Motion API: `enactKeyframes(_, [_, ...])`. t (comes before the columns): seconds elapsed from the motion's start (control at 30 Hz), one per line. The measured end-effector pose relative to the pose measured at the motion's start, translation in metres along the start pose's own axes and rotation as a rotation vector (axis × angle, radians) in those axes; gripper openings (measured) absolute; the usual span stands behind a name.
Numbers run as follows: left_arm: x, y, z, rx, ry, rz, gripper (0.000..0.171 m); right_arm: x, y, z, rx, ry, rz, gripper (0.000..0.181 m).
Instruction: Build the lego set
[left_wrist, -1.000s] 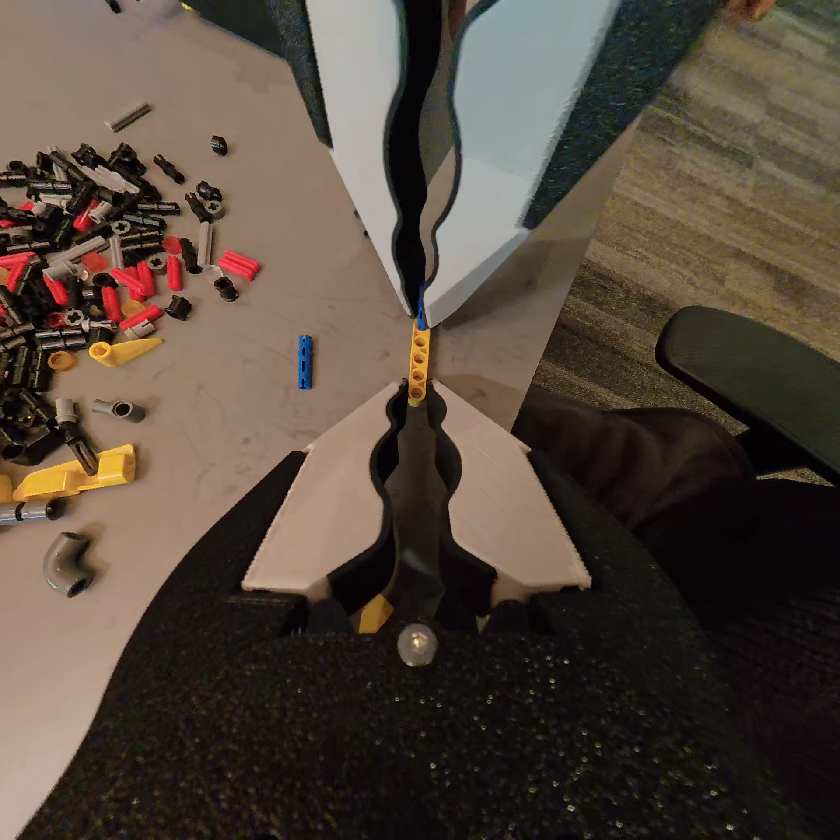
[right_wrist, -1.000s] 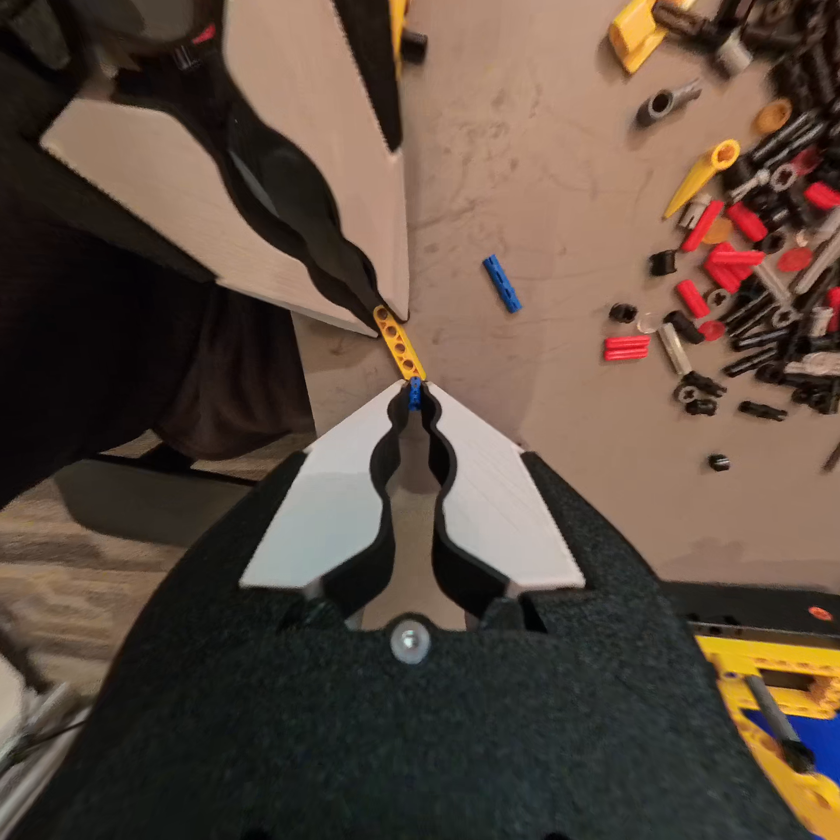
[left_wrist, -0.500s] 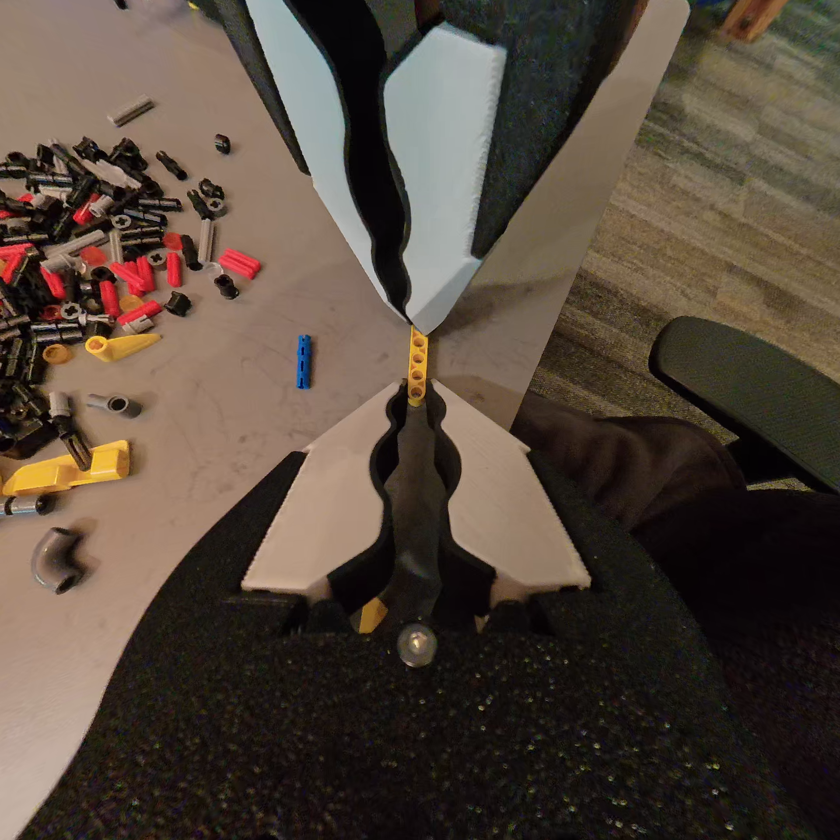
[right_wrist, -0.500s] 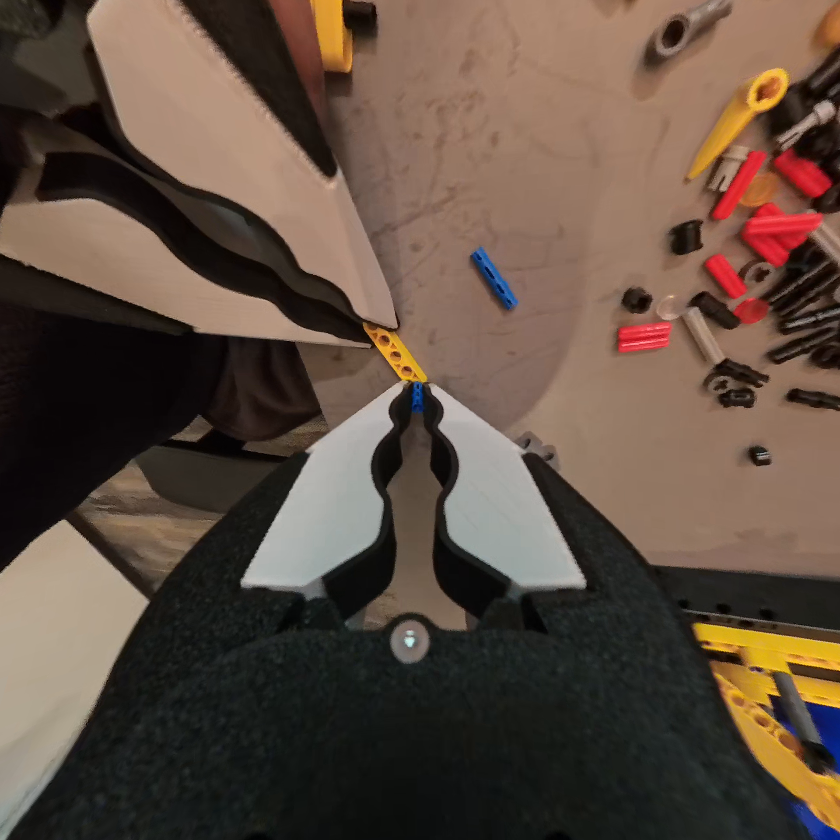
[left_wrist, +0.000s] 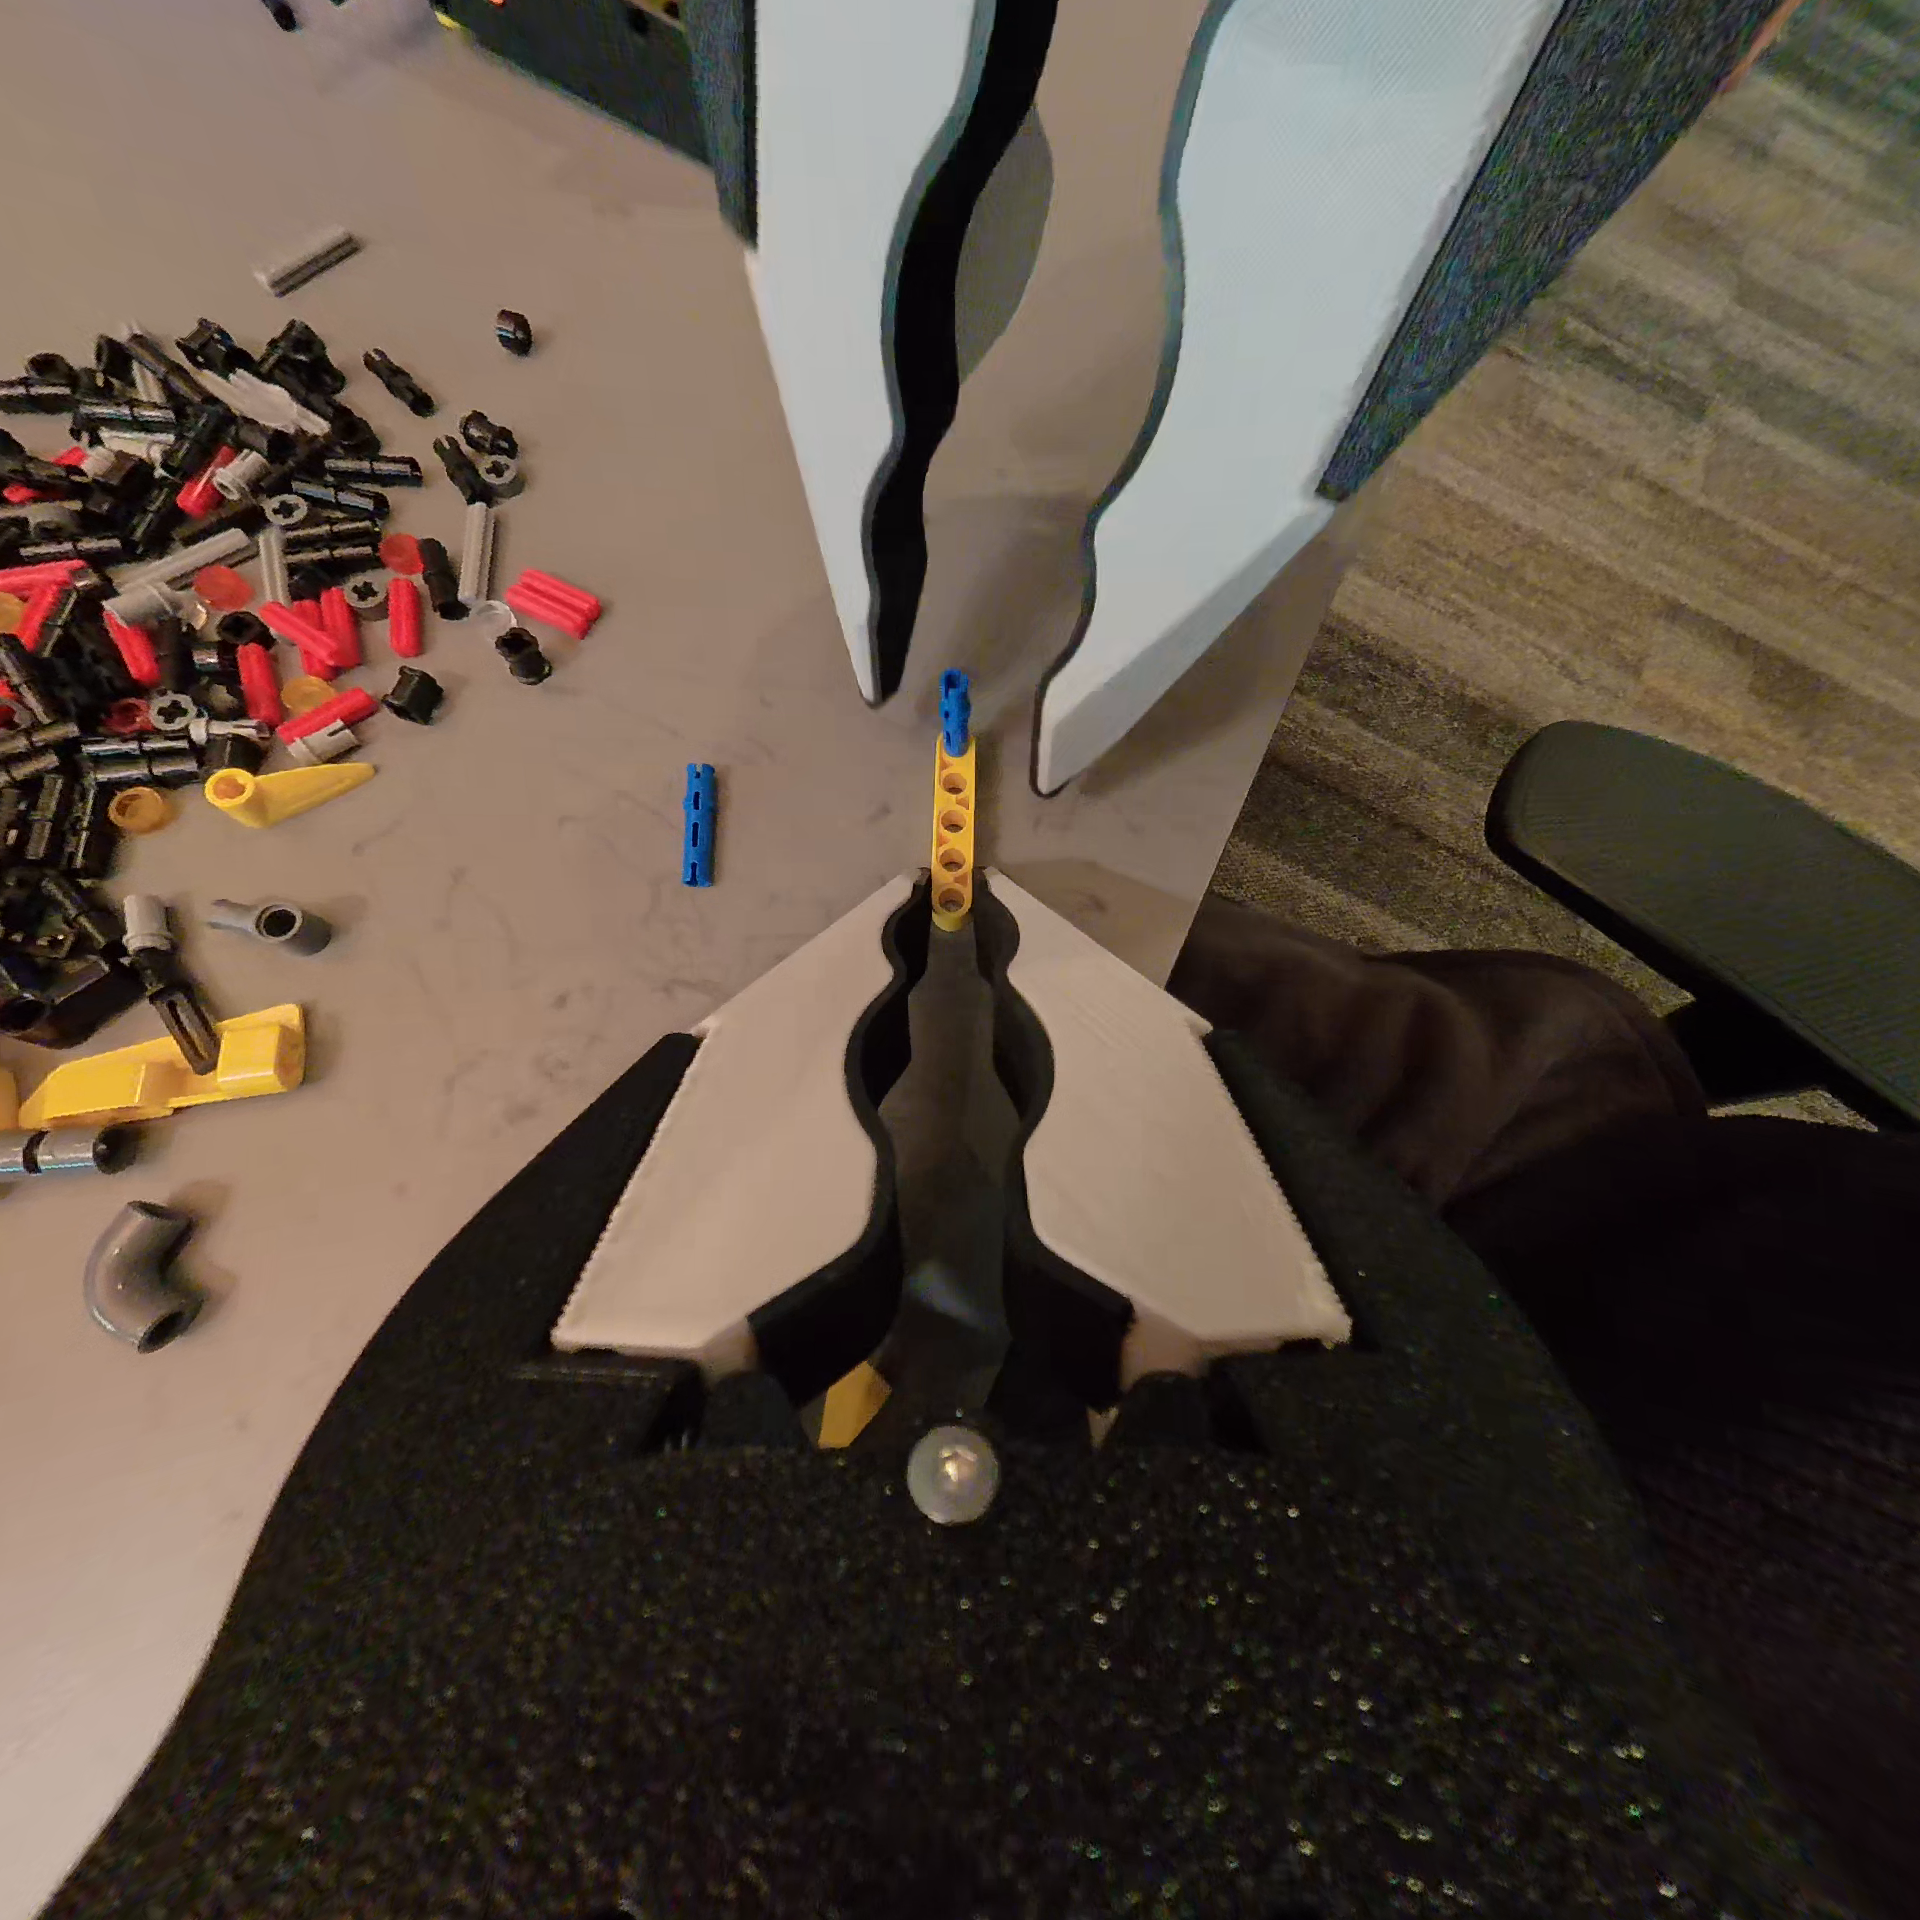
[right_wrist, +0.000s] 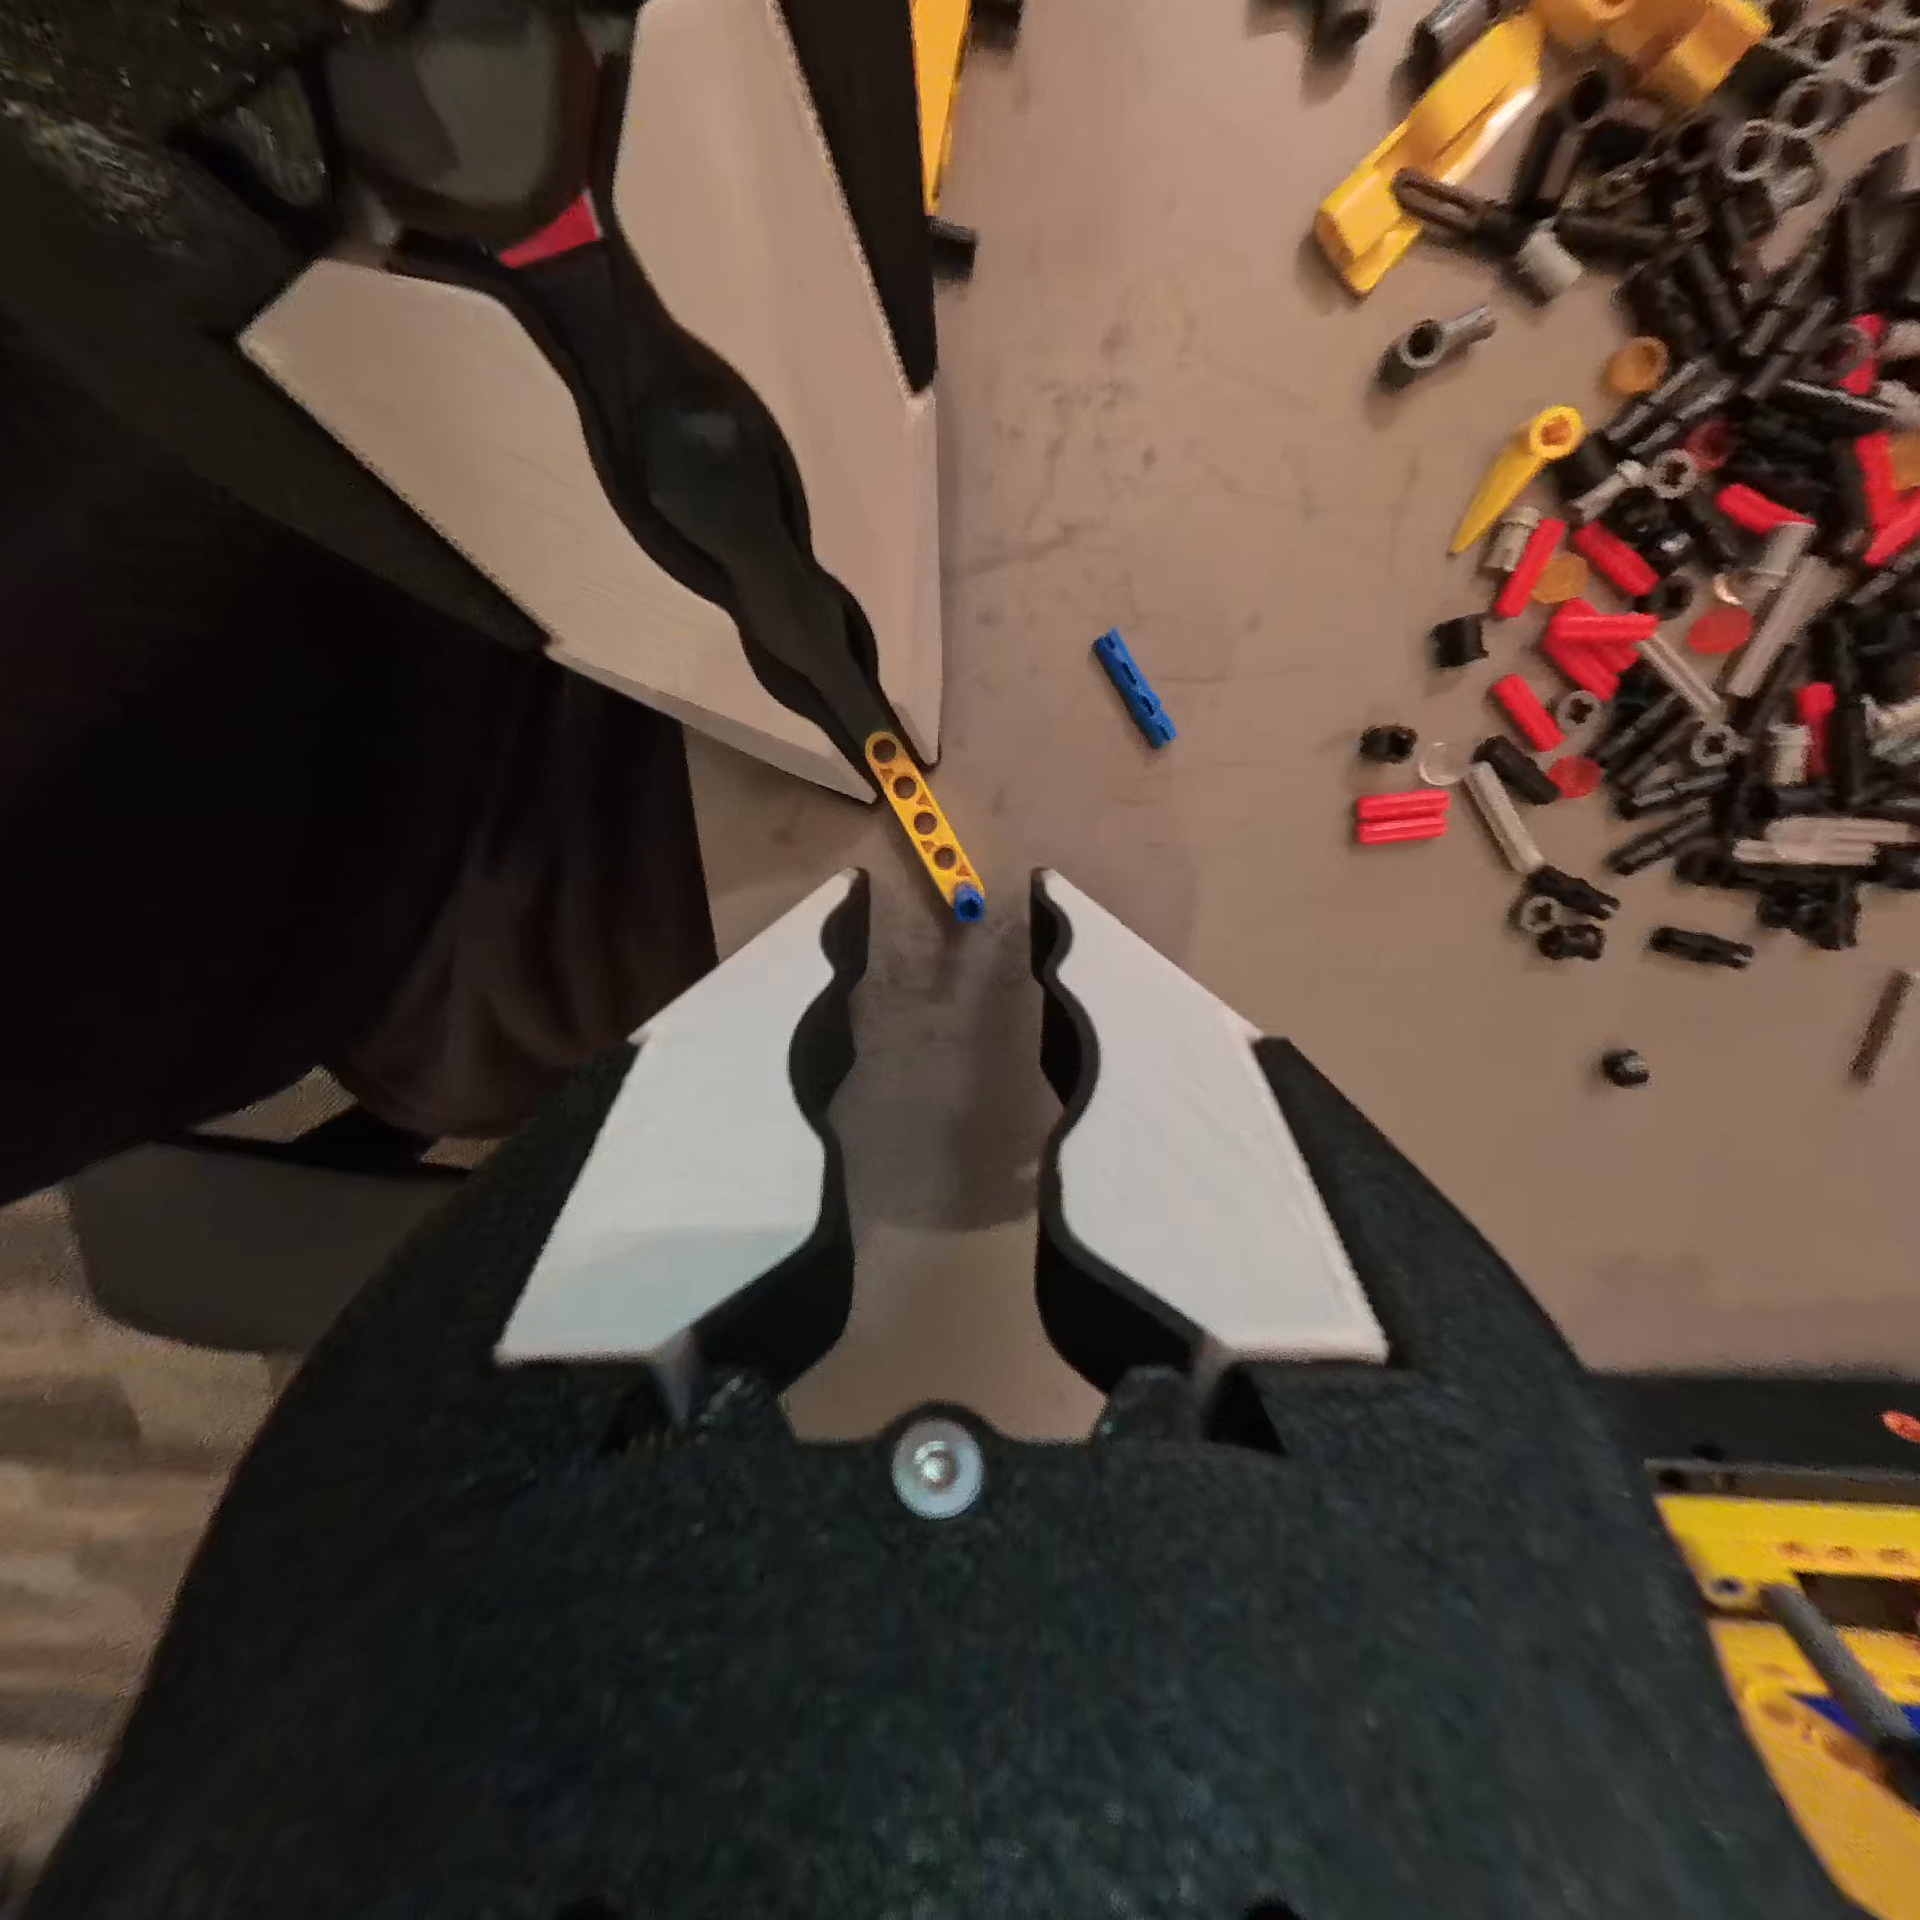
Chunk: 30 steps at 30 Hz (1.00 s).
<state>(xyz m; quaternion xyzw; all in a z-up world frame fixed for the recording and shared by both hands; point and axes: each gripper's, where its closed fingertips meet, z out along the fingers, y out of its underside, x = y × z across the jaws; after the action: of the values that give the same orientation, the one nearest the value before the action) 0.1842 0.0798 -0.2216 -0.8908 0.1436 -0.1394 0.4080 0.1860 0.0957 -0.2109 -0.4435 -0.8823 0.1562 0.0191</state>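
My left gripper (left_wrist: 952, 883) is shut on a thin yellow beam with holes (left_wrist: 953, 821), held above the table's edge. A small blue pin (left_wrist: 954, 699) sits in the beam's far end. My right gripper (right_wrist: 948, 878) is open, its jaws apart on either side of the blue pin (right_wrist: 968, 902) without touching it. In the left wrist view the right gripper (left_wrist: 961, 727) shows from above, open around the pin. In the right wrist view the left gripper (right_wrist: 899, 764) pinches the yellow beam (right_wrist: 920, 821). A second blue pin (left_wrist: 699, 824) lies loose on the table (right_wrist: 1132, 688).
A pile of black, red, grey and yellow parts (left_wrist: 187, 582) covers the table's left side (right_wrist: 1714, 644). A grey elbow piece (left_wrist: 140, 1273) lies near the front. A yellow and black assembly (right_wrist: 1818, 1621) sits at lower right. A black chair arm (left_wrist: 1714, 894) and carpet lie beyond the table's edge. My left and right fingertips are right by each other. From the left gripper's tips to the grey elbow piece (left_wrist: 140, 1273) is close to 12 centimeters.
My right gripper was shut on the blue pin at the beam's end; it has opened and let go. The pin stays in the yellow beam. My left gripper keeps its hold.
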Motion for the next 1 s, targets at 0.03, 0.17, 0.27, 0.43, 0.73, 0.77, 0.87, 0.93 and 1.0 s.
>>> enactKeyframes(0.03, [0.0,0.0,0.0,0.001,-0.005,0.001,0.007,0.002,0.001,-0.003,0.019,0.024,0.008,0.031])
enactKeyframes(0.17, [0.004,-0.004,-0.005,0.007,0.055,-0.033,0.016,0.004,-0.001,-0.014,0.118,0.087,0.048,0.031])
enactKeyframes(0.27, [-0.01,-0.016,-0.029,0.064,0.069,-0.078,0.03,0.005,-0.007,-0.025,0.222,0.134,0.101,0.032])
enactKeyframes(0.43, [-0.046,-0.027,-0.076,0.162,0.016,-0.144,0.03,0.003,-0.018,-0.048,0.465,0.255,0.177,0.031])
enactKeyframes(0.73, [-0.034,0.043,-0.097,0.02,0.085,-0.014,0.049,0.016,-0.023,-0.065,0.829,0.265,0.231,0.03])
enactKeyframes(0.77, [-0.029,0.044,-0.094,-0.007,0.116,-0.003,0.058,0.024,-0.023,-0.067,0.86,0.222,0.258,0.03])
enactKeyframes(0.87, [-0.034,0.039,-0.084,-0.028,0.076,0.055,0.066,0.046,-0.024,-0.067,0.883,0.09,0.3,0.03])
enactKeyframes(0.93, [-0.048,0.043,-0.077,-0.087,-0.008,0.091,0.066,0.058,-0.026,-0.068,0.874,0.078,0.27,0.03])
enactKeyframes(1.0, [-0.052,0.045,-0.072,-0.117,-0.019,0.087,0.065,0.066,-0.028,-0.069,0.854,0.105,0.222,0.03])
